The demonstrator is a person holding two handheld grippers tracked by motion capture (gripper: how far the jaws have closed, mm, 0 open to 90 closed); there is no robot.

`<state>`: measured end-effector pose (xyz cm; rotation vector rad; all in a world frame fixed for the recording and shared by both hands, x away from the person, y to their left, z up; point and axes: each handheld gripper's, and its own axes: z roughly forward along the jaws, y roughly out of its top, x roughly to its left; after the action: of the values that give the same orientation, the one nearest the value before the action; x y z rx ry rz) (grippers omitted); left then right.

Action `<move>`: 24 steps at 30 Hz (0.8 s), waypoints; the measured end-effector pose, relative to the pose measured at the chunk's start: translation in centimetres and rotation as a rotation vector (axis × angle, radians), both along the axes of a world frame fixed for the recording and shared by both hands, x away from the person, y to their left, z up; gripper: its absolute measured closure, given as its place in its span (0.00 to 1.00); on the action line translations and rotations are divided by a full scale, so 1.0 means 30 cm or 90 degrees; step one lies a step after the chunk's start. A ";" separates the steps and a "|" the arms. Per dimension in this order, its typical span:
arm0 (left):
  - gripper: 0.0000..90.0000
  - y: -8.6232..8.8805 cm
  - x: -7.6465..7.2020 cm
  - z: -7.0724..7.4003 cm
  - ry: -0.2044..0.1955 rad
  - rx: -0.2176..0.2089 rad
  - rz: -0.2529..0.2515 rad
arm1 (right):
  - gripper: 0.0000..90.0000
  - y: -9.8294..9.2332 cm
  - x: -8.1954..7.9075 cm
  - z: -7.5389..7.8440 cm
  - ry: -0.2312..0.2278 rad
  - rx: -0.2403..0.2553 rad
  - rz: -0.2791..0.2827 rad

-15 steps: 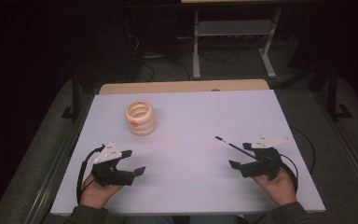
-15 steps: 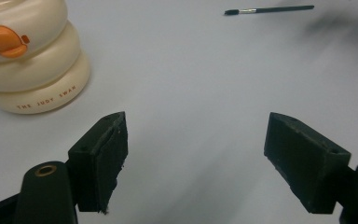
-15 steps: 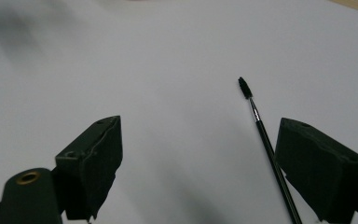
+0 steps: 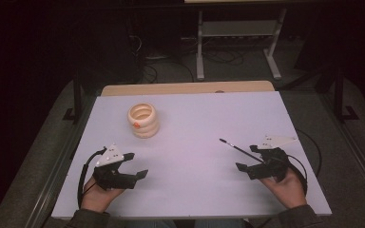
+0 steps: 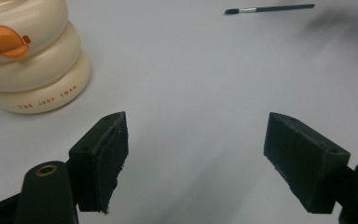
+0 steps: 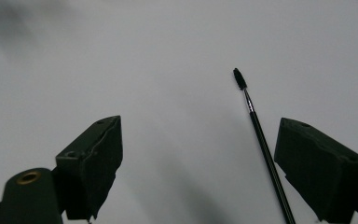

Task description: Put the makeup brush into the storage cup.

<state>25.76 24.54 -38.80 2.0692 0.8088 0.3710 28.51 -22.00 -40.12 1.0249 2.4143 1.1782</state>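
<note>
A cream ringed holder (image 4: 143, 120) with an orange mark stands upright on the white table (image 4: 195, 199), left of centre. A thin black brush (image 4: 235, 147) lies flat at the right, tip pointing up-left. My left gripper (image 4: 138, 165) rests near the front left, open and empty, with the holder (image 5: 28, 56) ahead to its left and the brush (image 5: 270, 8) far off. My right gripper (image 4: 245, 157) sits at the front right, open. In the right gripper view the brush (image 6: 261, 140) lies on the table between the jaws of the right gripper (image 6: 200, 135), close to the right one, untouched.
A wooden strip (image 4: 185, 88) runs along the table's far edge. Beyond it stand dark floor, cables and a metal stand (image 4: 237, 42). A black cable (image 4: 83, 175) loops off the left gripper. Bare white surface lies between the two grippers.
</note>
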 end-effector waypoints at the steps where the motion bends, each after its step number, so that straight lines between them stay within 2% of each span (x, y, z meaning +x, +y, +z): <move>1: 0.24 0.001 0.000 0.000 0.000 0.001 0.000 | 0.17 -0.002 0.001 0.002 0.002 0.000 0.002; 3: 0.24 0.001 0.001 0.001 0.000 0.001 0.000 | 0.21 -0.005 0.004 0.007 0.006 -0.002 0.010; 7: 0.24 -0.002 0.000 0.002 -0.001 0.003 -0.003 | 0.20 -0.007 0.017 0.025 0.011 -0.014 0.012; 13: 0.24 -0.002 0.001 0.000 0.000 0.002 -0.003 | 0.18 -0.027 0.045 0.062 0.015 -0.030 0.000; 19: 0.24 -0.001 0.001 0.000 -0.001 0.002 -0.003 | 0.18 -0.052 0.077 0.090 0.038 -0.039 -0.011; 24: 0.24 -0.002 0.002 0.000 0.000 0.002 -0.004 | 0.18 -0.071 0.101 0.110 0.042 -0.052 -0.014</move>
<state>25.81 24.49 -38.79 2.0743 0.8019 0.3691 31.54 -24.12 -36.81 1.0776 2.4734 1.0445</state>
